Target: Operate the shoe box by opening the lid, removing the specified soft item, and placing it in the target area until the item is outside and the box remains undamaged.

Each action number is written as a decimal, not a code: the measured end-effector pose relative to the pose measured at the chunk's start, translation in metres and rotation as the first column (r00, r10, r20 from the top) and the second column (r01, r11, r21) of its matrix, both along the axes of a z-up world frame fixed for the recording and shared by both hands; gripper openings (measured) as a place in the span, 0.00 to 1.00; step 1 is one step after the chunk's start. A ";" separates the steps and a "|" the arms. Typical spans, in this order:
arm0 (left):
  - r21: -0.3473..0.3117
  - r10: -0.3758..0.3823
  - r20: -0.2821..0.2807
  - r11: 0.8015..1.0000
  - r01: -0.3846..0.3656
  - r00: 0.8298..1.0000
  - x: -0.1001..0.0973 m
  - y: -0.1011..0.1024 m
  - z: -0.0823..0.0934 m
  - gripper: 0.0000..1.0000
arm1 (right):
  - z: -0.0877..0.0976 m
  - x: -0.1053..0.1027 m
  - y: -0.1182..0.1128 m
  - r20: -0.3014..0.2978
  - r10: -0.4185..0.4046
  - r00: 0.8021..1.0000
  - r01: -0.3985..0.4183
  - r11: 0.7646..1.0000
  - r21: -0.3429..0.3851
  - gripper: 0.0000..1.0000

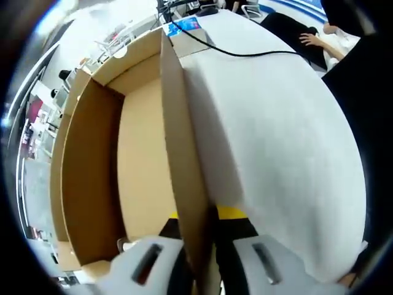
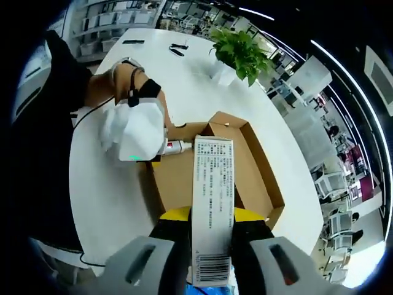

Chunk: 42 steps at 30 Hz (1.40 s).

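In the left gripper view, the left gripper [image 1: 199, 261] at the bottom pinches a side wall of the brown shoe box [image 1: 141, 166]. In the right gripper view, the right gripper [image 2: 209, 261] pinches the box's end wall, which has a white label [image 2: 212, 203] with a barcode; the words are too small to read. A green plant [image 2: 241, 52] sits at the top on the white table [image 2: 104, 178].

From the left gripper view we look close along one wall of the shoe box [image 1: 184, 160] over the table [image 1: 282, 135], while our right gripper view looks down from its opposite end.
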State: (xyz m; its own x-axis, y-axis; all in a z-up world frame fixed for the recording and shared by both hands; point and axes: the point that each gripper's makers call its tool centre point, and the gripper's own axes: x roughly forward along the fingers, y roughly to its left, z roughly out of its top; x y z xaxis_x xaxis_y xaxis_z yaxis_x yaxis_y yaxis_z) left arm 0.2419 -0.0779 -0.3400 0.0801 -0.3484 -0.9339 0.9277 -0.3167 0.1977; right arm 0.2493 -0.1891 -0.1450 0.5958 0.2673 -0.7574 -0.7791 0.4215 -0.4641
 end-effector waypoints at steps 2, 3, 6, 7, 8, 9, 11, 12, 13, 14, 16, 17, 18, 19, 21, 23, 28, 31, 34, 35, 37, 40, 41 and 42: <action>0.001 -0.004 0.004 1.000 0.004 1.000 0.000 -0.001 0.000 0.06 | 0.009 -0.013 -0.006 0.022 -0.016 1.000 0.016 1.000 -0.002 0.21; 0.002 -0.002 0.005 1.000 0.002 1.000 0.002 -0.001 0.000 0.06 | 0.011 -0.017 -0.009 0.024 -0.021 0.999 0.021 1.000 -0.004 0.21; 0.002 -0.001 0.003 1.000 0.001 1.000 0.003 -0.001 0.000 0.06 | 0.016 -0.033 -0.020 0.041 -0.043 0.998 0.043 0.999 -0.012 0.21; 0.002 0.000 0.003 1.000 0.000 1.000 0.003 -0.001 0.000 0.06 | 0.018 -0.040 -0.026 0.048 -0.056 0.997 0.057 0.998 -0.016 0.21; 0.002 0.001 0.002 1.000 -0.001 1.000 0.003 -0.001 0.000 0.06 | 0.020 -0.044 -0.030 0.056 -0.070 0.996 0.071 0.997 -0.012 0.21; 0.002 0.000 0.002 1.000 0.000 1.000 0.003 -0.001 0.000 0.06 | 0.021 -0.051 -0.036 0.062 -0.088 0.994 0.088 0.996 -0.005 0.21; 0.002 0.000 0.001 1.000 0.000 1.000 0.010 -0.002 -0.001 0.06 | 0.021 -0.060 -0.043 0.061 -0.100 0.993 0.101 0.995 -0.004 0.21; 0.001 0.000 0.000 1.000 0.000 1.000 0.013 -0.002 -0.002 0.06 | 0.021 -0.067 -0.050 0.062 -0.119 0.991 0.120 0.993 -0.003 0.21; 0.001 0.000 0.001 1.000 0.000 1.000 0.014 -0.002 -0.002 0.06 | 0.020 -0.071 -0.056 0.066 -0.134 0.989 0.134 0.991 -0.005 0.21; 0.002 0.000 0.000 1.000 0.000 1.000 0.017 -0.002 -0.003 0.06 | 0.019 -0.077 -0.063 0.068 -0.148 0.987 0.149 0.989 -0.010 0.21; 0.001 0.001 0.000 1.000 -0.001 1.000 0.021 -0.002 -0.004 0.06 | 0.018 -0.085 -0.075 0.072 -0.177 0.982 0.178 0.984 -0.006 0.21; 0.000 0.000 -0.001 1.000 0.000 1.000 0.019 -0.002 -0.004 0.06 | 0.016 -0.089 -0.080 0.071 -0.189 0.979 0.190 0.982 -0.003 0.21; 0.000 0.001 0.000 1.000 -0.001 1.000 0.015 -0.001 -0.003 0.06 | 0.014 -0.092 -0.085 0.069 -0.199 0.978 0.200 0.980 -0.003 0.21; 0.000 0.001 0.000 1.000 -0.001 1.000 0.013 -0.001 -0.003 0.06 | 0.012 -0.096 -0.089 0.069 -0.205 0.976 0.205 0.979 -0.004 0.21; 0.000 0.002 0.000 1.000 -0.002 1.000 0.009 0.000 -0.003 0.06 | 0.007 -0.104 -0.100 0.068 -0.221 0.973 0.222 0.975 -0.005 0.21; 0.000 -0.002 0.003 1.000 0.002 1.000 0.005 0.001 -0.003 0.06 | -0.001 -0.111 -0.110 0.062 -0.222 0.973 0.223 0.975 -0.008 0.21; 0.000 0.001 0.003 1.000 -0.001 1.000 -0.002 0.003 -0.003 0.06 | -0.027 -0.124 -0.129 0.027 -0.237 0.971 0.237 0.971 -0.009 0.21; 0.002 0.004 0.002 1.000 -0.004 1.000 -0.001 0.003 -0.004 0.06 | -0.043 -0.130 -0.137 0.009 -0.242 0.970 0.242 0.970 -0.003 0.21; 0.003 0.005 0.001 1.000 -0.005 1.000 0.000 0.003 -0.004 0.06 | -0.057 -0.134 -0.144 -0.009 -0.242 0.970 0.242 0.970 0.000 0.21; 0.004 0.006 0.000 1.000 -0.006 1.000 0.000 0.003 -0.004 0.06 | -0.063 -0.136 -0.146 -0.021 -0.238 0.971 0.238 0.971 0.001 0.21; 0.006 0.005 0.004 1.000 -0.005 1.000 0.001 0.002 -0.004 0.06 | -0.073 -0.139 -0.149 -0.049 -0.230 0.972 0.230 0.973 -0.010 0.21; 0.008 0.008 0.006 1.000 -0.008 1.000 0.004 0.001 -0.004 0.06 | -0.091 -0.144 -0.154 -0.103 -0.200 0.974 0.198 0.980 -0.035 0.21; 0.008 0.008 0.006 1.000 -0.008 1.000 0.005 0.001 -0.004 0.06 | -0.097 -0.144 -0.157 -0.123 -0.205 0.971 0.202 0.979 -0.036 0.21; 0.007 0.009 0.005 1.000 -0.009 1.000 0.005 0.000 -0.004 0.06 | -0.101 -0.144 -0.159 -0.130 -0.203 0.970 0.199 0.979 -0.040 0.21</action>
State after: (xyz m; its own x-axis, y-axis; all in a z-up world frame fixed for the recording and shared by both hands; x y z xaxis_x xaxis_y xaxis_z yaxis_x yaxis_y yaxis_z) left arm 0.2474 -0.0777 -0.3437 0.0881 -0.3407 -0.9360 0.9295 -0.3097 0.2002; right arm 0.1057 -0.3477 -0.2461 0.5288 0.1311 -0.8386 -0.7350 0.5649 -0.3751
